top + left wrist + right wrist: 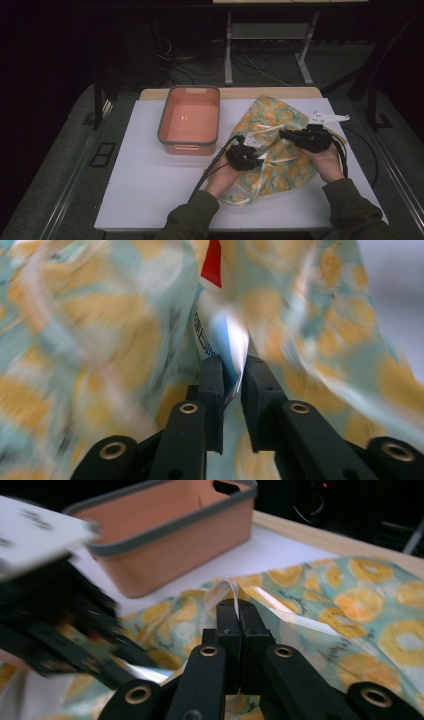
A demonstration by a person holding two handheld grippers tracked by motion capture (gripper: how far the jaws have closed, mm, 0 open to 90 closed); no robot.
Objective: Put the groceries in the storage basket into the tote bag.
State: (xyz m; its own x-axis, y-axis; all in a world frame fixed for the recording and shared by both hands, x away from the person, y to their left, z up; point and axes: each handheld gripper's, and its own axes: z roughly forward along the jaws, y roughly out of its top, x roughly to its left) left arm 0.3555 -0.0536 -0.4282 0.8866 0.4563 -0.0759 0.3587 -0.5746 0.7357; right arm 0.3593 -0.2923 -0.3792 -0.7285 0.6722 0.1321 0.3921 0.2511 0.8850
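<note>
Left third of the counter (150, 195): bare white sheet. Just right of that, toward the far edge, an orange bin (190, 120) with a grey rim sits upright.

Centre-right: a pouch printed with orange slices on pale green, the patterned bag (280, 165), lies flat on the counter, its near end between the two hands, its far end reaching toward the back edge, well clear of the bin's right wall.

Left claw (248, 150) is over the bag's near-left part. In the left gripper view its jaws stand close together with a white-and-blue printed packet (225, 345) pinched between them; the packet pokes out of the bag's mouth, and the patterned fabric spreads blurred on both sides. A red patch shows above the packet.

Right claw (295, 134) is on the bag's right half, farther back than the left one. In the right gripper view its jaws are fully together, clamped on a clear glossy strip (227, 591) along the bag's edge, which loops up just above the jaw tips. The bin stands beyond it.
</note>
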